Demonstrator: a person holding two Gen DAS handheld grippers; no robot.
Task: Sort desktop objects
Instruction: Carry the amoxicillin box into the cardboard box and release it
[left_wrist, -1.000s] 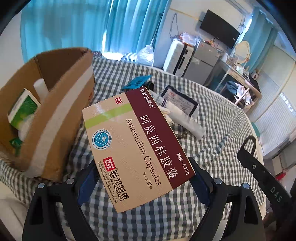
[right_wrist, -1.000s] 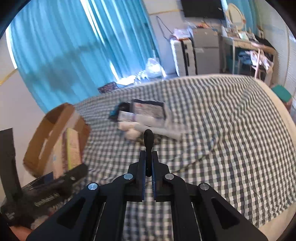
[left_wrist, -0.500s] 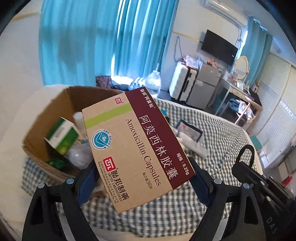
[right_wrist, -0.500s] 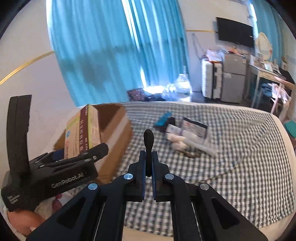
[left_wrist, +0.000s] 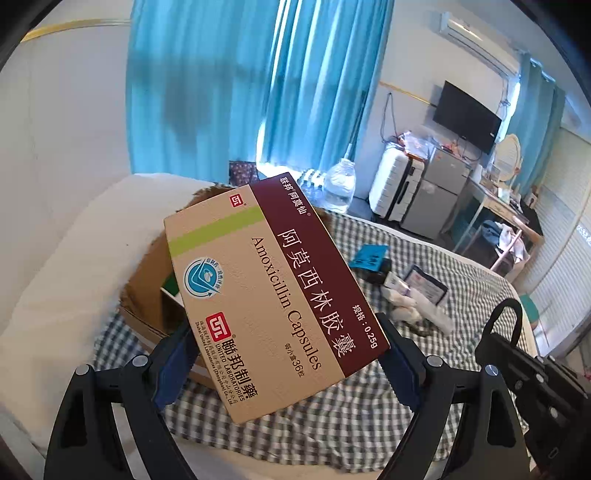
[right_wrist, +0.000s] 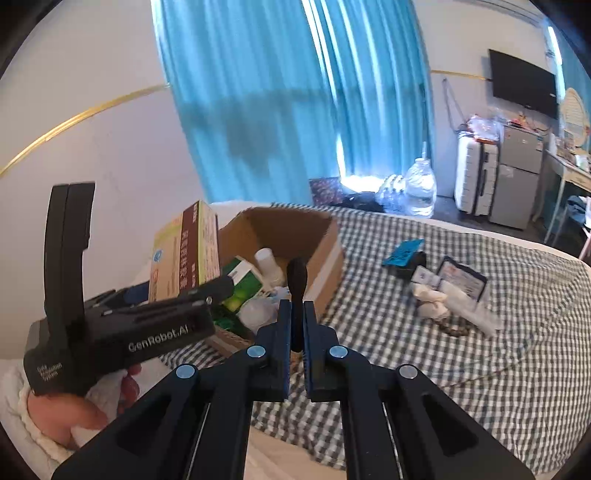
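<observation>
Lifted over the cardboard box (left_wrist: 147, 291), the medicine carton (left_wrist: 273, 295) stays between the left jaws.

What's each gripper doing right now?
Left gripper: closed on the medicine box.
Right gripper: closed on a thin black stick.

The cardboard box (right_wrist: 325, 254) sits left of scattered items (right_wrist: 439, 291) on the checked cloth (right_wrist: 517, 332).

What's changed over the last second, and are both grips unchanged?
Both hands rose and swung toward the cardboard box: the left gripper now carries the Amoxicillin box over its rim, and the leftover pile on the checked cloth looks farther off. Unchanged: left clamped on the medicine box, right gripper shut on the thin black stick.
</observation>
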